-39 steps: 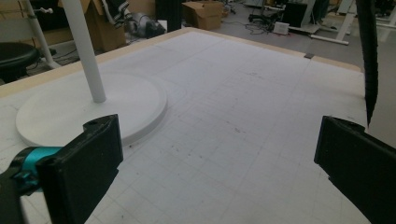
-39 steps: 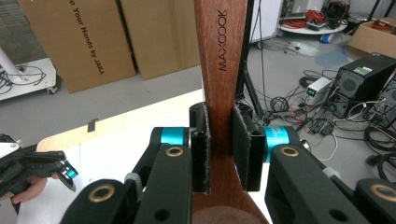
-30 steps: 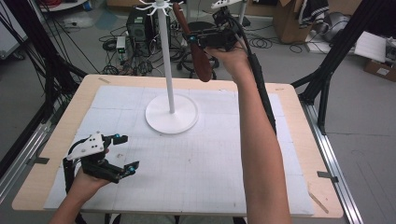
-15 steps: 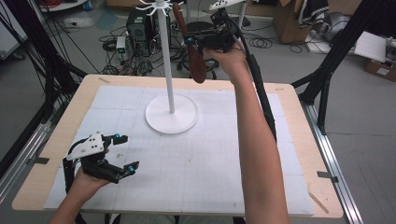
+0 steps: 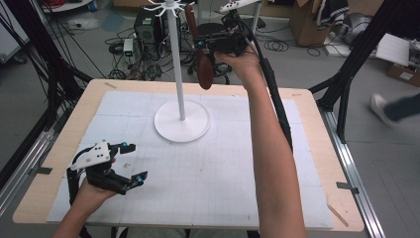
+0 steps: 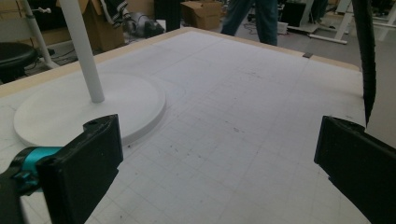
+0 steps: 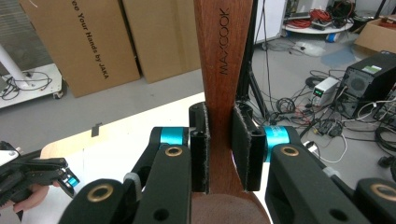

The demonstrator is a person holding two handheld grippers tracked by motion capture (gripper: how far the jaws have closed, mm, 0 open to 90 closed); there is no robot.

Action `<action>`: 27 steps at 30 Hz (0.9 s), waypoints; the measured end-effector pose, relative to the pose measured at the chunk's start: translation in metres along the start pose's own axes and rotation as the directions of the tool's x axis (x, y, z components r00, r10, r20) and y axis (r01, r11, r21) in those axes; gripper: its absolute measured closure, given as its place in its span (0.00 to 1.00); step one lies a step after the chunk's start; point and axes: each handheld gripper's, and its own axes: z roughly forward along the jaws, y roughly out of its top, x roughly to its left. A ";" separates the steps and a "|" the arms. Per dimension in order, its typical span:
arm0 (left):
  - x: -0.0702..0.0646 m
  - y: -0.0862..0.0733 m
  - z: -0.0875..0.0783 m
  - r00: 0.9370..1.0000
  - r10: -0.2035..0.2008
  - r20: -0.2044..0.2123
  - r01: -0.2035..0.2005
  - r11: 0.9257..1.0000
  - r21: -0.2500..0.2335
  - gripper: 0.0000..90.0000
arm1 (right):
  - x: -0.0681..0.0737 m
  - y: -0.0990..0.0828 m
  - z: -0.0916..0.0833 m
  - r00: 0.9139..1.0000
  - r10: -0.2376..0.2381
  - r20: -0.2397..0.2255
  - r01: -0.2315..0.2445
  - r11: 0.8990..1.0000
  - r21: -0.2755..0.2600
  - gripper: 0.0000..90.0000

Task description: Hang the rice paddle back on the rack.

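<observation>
Jaws of the right gripper (image 7: pixel 219 154) clamped flat on both sides of the wooden spoon (image 7: pixel 224 70), pads pressed to the narrow neck just above the bowl. Handle stamped MAXCOOK, running up out of the right gripper view. In the high view, spoon (image 5: pixel 202 59) hanging bowl-down from the right gripper (image 5: pixel 210 44), held up in the air over the far edge of the tabletop (image 5: pixel 317 148), just beside the top of the white stand (image 5: pixel 181 116). Upper end of the handle close to the stand's hooks (image 5: pixel 168 7); whether touching one, hard to tell at this angle. Stand's round base planted on the white mat, nearer the far edge than the near one, pole upright.

Jaws of the left gripper (image 5: pixel 130 161) spread wide, nothing between them. Resting low near the near left corner of the tabletop, well apart from the stand and the spoon. From the left gripper view, two black jaws (image 6: pixel 224 154) set far apart over bare gridded mat, stand base (image 6: pixel 84 109) ahead to one side.

Beyond the tabletop: cardboard boxes (image 7: pixel 98 42), cables and a computer tower (image 7: pixel 369 81) on the floor.
</observation>
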 end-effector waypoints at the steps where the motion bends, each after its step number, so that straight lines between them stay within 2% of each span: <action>1: 0.000 0.000 0.000 1.000 0.000 -0.001 0.000 1.000 -0.001 0.02 | 0.000 0.000 0.000 1.000 0.001 0.000 -0.001 1.000 -0.001 0.87; 16: 0.000 0.000 0.000 1.000 0.002 -0.003 -0.002 1.000 -0.002 0.02 | 0.000 0.000 0.004 1.000 0.009 0.009 -0.009 1.000 0.009 0.84; 22: 0.000 0.000 0.000 1.000 0.000 -0.002 0.000 1.000 -0.002 0.02 | -0.002 -0.002 0.004 1.000 0.018 0.013 -0.018 1.000 0.014 0.72; 23: 0.000 0.000 0.000 1.000 0.001 -0.002 -0.001 1.000 -0.002 0.02 | -0.002 -0.002 0.005 1.000 0.012 0.014 -0.012 1.000 0.005 0.67; 26: 0.000 0.000 0.000 1.000 0.002 -0.002 -0.002 1.000 -0.003 0.02 | 0.002 -0.004 0.005 1.000 -0.005 0.019 0.004 1.000 0.022 0.54; 27: 0.000 0.000 0.000 1.000 0.000 -0.002 0.000 1.000 -0.002 0.02 | 0.003 -0.005 0.005 0.999 -0.015 0.033 0.014 1.000 0.027 0.49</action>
